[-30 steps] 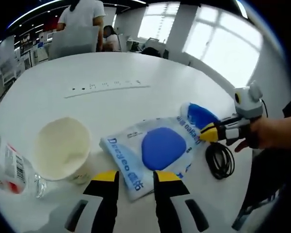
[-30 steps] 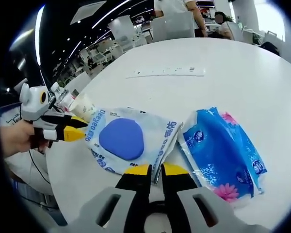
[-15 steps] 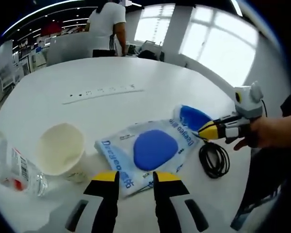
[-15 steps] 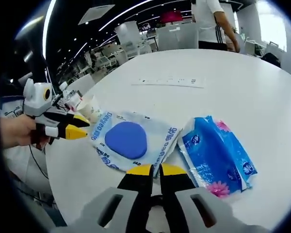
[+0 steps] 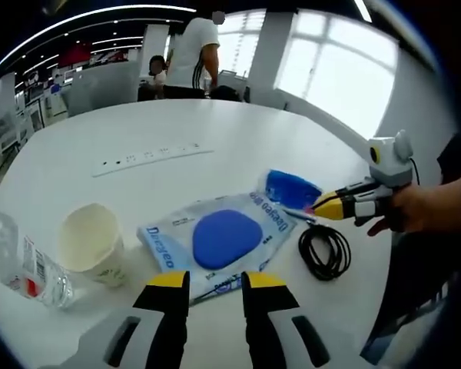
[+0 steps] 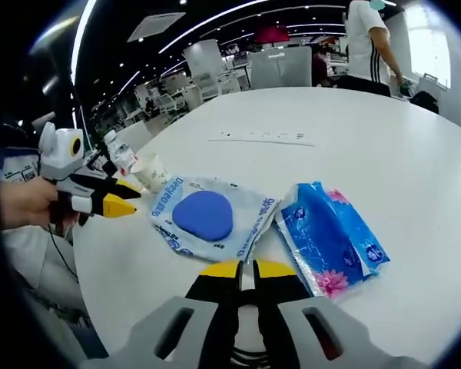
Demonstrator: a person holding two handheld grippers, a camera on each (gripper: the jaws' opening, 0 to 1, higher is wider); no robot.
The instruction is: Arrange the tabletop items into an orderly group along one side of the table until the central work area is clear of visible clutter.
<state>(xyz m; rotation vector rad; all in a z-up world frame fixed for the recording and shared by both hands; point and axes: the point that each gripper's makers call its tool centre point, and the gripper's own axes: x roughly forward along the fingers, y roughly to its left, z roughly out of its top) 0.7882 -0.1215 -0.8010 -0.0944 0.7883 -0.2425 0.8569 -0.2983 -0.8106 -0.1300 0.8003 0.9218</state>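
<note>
**Items bunched near the table's edge, both grippers empty**

Left gripper view: your left gripper (image 5: 215,283) rises from 6 o'clock with its jaws parted and nothing between them. Just past the tips lies the white wipes pack (image 5: 219,240) with its blue oval lid. At 9 o'clock a paper cup (image 5: 90,246) stands upright, and a clear plastic bottle (image 5: 19,265) lies on its side beside it, partly cut off by the rim. At 3 o'clock the right gripper (image 5: 323,206) comes in, held by a hand (image 5: 422,209); its tip partly hides the blue tissue pack (image 5: 290,187). A coiled black cable (image 5: 324,250) lies just below.

Right gripper view: your right gripper (image 6: 247,269) has its jaws nearly closed, holding nothing. The cable shows only as loops at 6 o'clock, mostly hidden behind the jaws. Cup and bottle at 10 o'clock are small and hard to make out.
</note>
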